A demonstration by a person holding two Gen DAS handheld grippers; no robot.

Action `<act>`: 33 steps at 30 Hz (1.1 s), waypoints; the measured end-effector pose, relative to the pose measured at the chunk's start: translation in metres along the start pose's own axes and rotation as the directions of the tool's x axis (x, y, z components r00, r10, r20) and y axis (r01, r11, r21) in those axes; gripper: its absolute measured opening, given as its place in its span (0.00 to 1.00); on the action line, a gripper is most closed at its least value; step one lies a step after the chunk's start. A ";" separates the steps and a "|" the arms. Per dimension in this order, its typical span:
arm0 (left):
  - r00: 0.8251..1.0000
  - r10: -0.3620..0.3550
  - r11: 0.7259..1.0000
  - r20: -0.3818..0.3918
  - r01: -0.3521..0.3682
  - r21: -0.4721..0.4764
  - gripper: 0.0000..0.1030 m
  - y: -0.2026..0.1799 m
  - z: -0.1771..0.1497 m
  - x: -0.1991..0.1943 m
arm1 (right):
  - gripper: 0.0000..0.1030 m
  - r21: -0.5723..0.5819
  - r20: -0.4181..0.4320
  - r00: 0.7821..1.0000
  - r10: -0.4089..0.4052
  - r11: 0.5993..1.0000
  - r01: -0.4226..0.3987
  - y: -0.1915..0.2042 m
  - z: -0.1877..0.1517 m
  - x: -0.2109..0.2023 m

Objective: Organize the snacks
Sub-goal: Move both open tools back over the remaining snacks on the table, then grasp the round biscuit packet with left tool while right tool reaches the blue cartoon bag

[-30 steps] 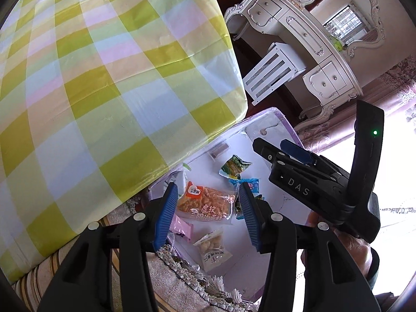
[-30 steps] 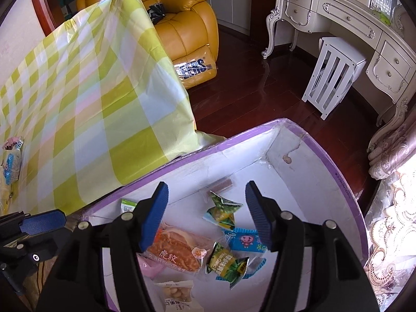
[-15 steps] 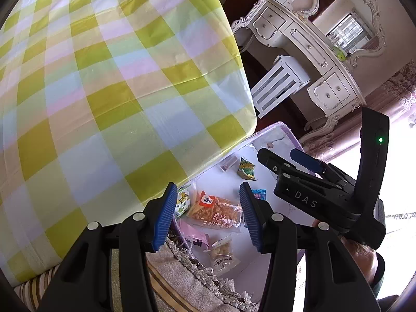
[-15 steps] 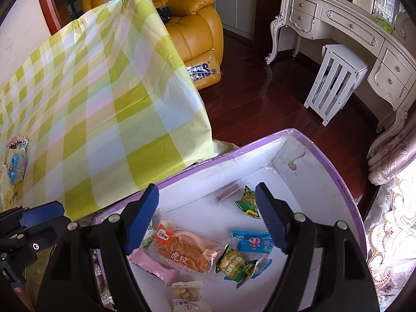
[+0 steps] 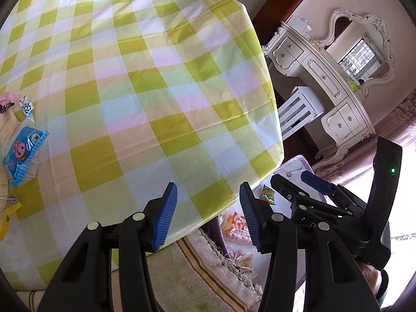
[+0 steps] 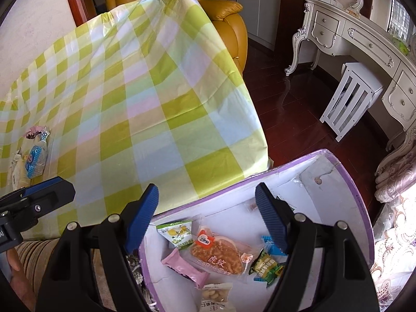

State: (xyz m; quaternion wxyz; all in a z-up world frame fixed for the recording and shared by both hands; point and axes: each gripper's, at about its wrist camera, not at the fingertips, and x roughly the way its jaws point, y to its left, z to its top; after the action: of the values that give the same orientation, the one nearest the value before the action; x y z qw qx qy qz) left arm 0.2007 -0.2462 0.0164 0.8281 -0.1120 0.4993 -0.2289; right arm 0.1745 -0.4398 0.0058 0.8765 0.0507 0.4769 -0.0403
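A purple-rimmed white box [image 6: 361,208] sits low beside the table and holds several snack packets, among them an orange-labelled one [image 6: 221,253], a pink one [image 6: 186,266] and a green one [image 6: 176,231]. My right gripper [image 6: 206,219] is open and empty above the box's near edge. My left gripper [image 5: 208,217] is open and empty over the table's near corner. More snacks lie at the table's left edge, with a blue packet [image 5: 24,156] that also shows in the right wrist view [image 6: 36,160]. The right gripper also shows in the left wrist view [image 5: 338,208].
The table wears a yellow-green checked cloth [image 5: 145,83]. A fringed rug [image 5: 208,267] lies under the box. A white dresser [image 6: 364,41] with a white stool [image 6: 351,96] stands on the dark wood floor. A yellow armchair [image 6: 223,18] stands behind the table.
Both grippers have pulled back and turned left from the box toward the table. The left wrist view now shows mostly tabletop and the snacks at its left edge. Both stay open and empty.
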 end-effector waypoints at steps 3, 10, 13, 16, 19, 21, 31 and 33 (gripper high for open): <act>0.999 0.019 0.999 0.037 -0.018 -0.032 0.47 0.019 0.004 -0.014 | 0.75 -0.016 0.011 1.000 0.019 1.000 -0.019 0.018 0.004 -0.003; 0.991 0.079 0.988 0.103 -0.065 -0.140 0.47 0.077 0.009 -0.049 | 0.75 -0.048 0.027 0.996 0.080 0.996 -0.079 0.061 0.014 -0.004; 0.985 0.113 0.979 0.133 -0.088 -0.183 0.47 0.104 0.008 -0.065 | 0.75 -0.065 0.033 0.993 0.110 0.992 -0.108 0.081 0.017 -0.003; 0.973 0.161 0.966 0.164 -0.121 -0.228 0.47 0.133 0.007 -0.084 | 0.75 -0.075 0.039 0.991 0.130 0.989 -0.127 0.100 0.021 -0.003; 0.955 0.223 0.946 0.194 -0.164 -0.281 0.47 0.165 0.005 -0.104 | 0.76 -0.102 0.039 0.988 0.147 0.985 -0.142 0.123 0.025 -0.001; 0.941 0.265 0.931 0.210 -0.192 -0.311 0.47 0.187 0.003 -0.116 | 0.76 -0.133 0.036 0.987 0.158 0.979 -0.152 0.139 0.027 0.000; 0.802 0.543 0.807 0.249 -0.416 -0.419 0.56 0.286 -0.019 -0.166 | 0.79 -0.322 0.011 0.972 0.234 0.921 -0.218 0.227 0.032 0.009; 0.782 0.573 0.790 0.246 -0.448 -0.417 0.62 0.300 -0.022 -0.172 | 0.79 -0.356 -0.001 0.970 0.243 0.906 -0.228 0.243 0.031 0.012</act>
State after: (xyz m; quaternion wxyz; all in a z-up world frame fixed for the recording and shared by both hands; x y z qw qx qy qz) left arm 0.1934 0.1005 0.0154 0.9039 -0.1497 0.3819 0.1210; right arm 0.2359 -0.2029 0.0247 0.8800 -0.0515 0.4474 0.1510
